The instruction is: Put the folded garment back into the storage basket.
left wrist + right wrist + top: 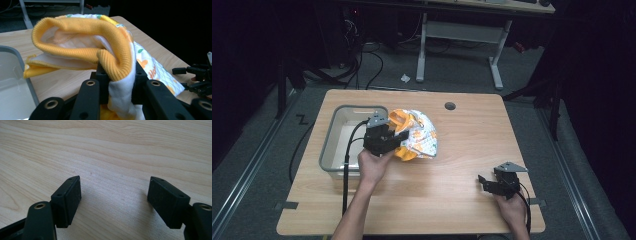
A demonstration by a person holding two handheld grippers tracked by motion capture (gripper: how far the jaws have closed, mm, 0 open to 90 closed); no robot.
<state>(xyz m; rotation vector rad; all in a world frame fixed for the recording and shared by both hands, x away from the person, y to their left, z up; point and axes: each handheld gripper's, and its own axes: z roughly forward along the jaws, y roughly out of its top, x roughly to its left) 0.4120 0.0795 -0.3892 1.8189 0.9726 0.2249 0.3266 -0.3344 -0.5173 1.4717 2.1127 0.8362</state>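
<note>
Quilted baby garment (100, 57), ribbed orange cuff, pinched in left hand-held gripper (120, 82) beside grey plastic bin (328, 150); right hand-held gripper (113, 200) wide apart, empty, on wood-grain tabletop (112, 150).

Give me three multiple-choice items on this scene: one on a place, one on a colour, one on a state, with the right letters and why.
1. Where is the grey bin?
A. At the table's left side
B. At the right edge
C. On the floor

2. What colour is the garment's ribbed cuff?
A. Blue
B. Orange-yellow
C. Black

3. How are the right gripper's fingers?
A. Shut on cloth
B. Shut on nothing
C. Apart over bare table

Answers: 1 A, the high view shows the bin left of the garment; 2 B, the left gripper pinches that orange-yellow cuff; 3 C, wood shows between the fingers.
</note>
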